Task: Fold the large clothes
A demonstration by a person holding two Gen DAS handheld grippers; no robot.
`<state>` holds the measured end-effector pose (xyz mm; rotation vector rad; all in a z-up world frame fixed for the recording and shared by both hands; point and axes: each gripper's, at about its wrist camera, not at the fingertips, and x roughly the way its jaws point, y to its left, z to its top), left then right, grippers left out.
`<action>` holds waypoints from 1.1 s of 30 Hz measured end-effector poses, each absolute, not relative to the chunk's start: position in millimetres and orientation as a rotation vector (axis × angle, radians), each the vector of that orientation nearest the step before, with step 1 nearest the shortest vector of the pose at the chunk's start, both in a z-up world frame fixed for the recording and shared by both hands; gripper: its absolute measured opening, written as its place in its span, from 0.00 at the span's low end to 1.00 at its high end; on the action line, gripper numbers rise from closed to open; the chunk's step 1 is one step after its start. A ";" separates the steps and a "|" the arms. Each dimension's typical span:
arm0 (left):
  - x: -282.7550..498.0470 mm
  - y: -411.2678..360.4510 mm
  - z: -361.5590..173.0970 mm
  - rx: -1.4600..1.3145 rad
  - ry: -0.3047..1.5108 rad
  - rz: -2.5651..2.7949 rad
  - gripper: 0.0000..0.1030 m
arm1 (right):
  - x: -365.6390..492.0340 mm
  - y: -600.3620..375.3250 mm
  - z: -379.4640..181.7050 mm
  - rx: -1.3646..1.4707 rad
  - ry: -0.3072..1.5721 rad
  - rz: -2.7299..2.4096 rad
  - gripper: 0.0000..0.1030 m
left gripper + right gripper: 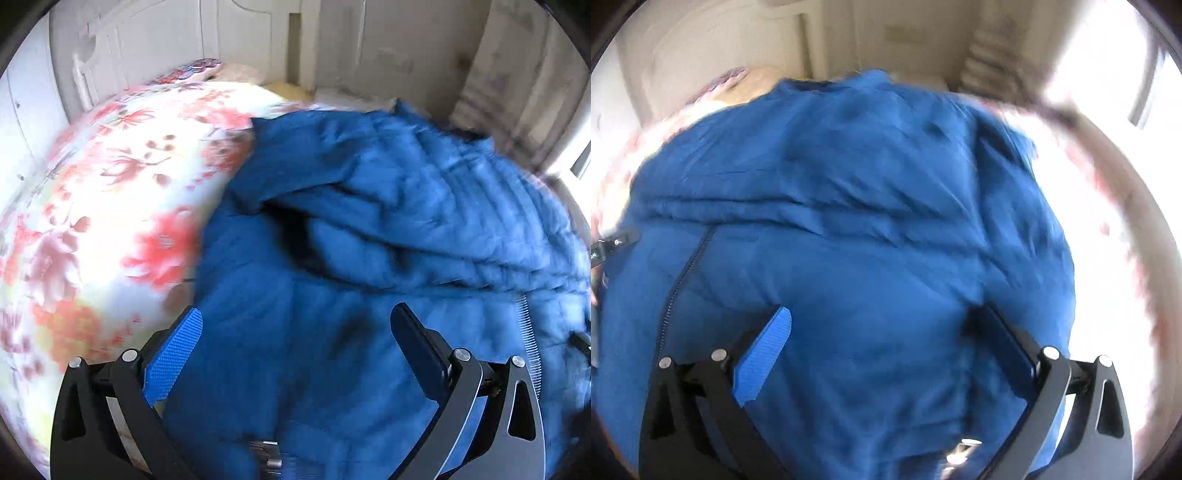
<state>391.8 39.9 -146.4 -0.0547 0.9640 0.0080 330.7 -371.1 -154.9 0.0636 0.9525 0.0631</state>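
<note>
On the bed (110, 177), floral sheet at 9 o'clock, blue jacket (369, 221) fills centre to 3 o'clock. Left gripper (295, 332) spread, empty, over it. Right gripper (882, 328) likewise. One flap looks turned over; jacket still bulky, most folding left. Pale cabinets at 12; bright window at 2.

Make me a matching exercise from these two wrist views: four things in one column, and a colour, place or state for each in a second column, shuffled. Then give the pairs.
Things
1. jacket
2. bedspread
3. left gripper
4. zipper

Descriptions
A. white with red flowers
B. open, above blue fabric
C. blue and quilted, lying rumpled
D. dark line running down the left side of the right wrist view

Pairs: 1-C, 2-A, 3-B, 4-D
</note>
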 end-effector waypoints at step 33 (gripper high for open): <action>215.9 50.3 -130.8 -0.046 0.760 -0.025 0.95 | 152.4 -355.6 -157.9 -0.070 0.842 -0.056 0.97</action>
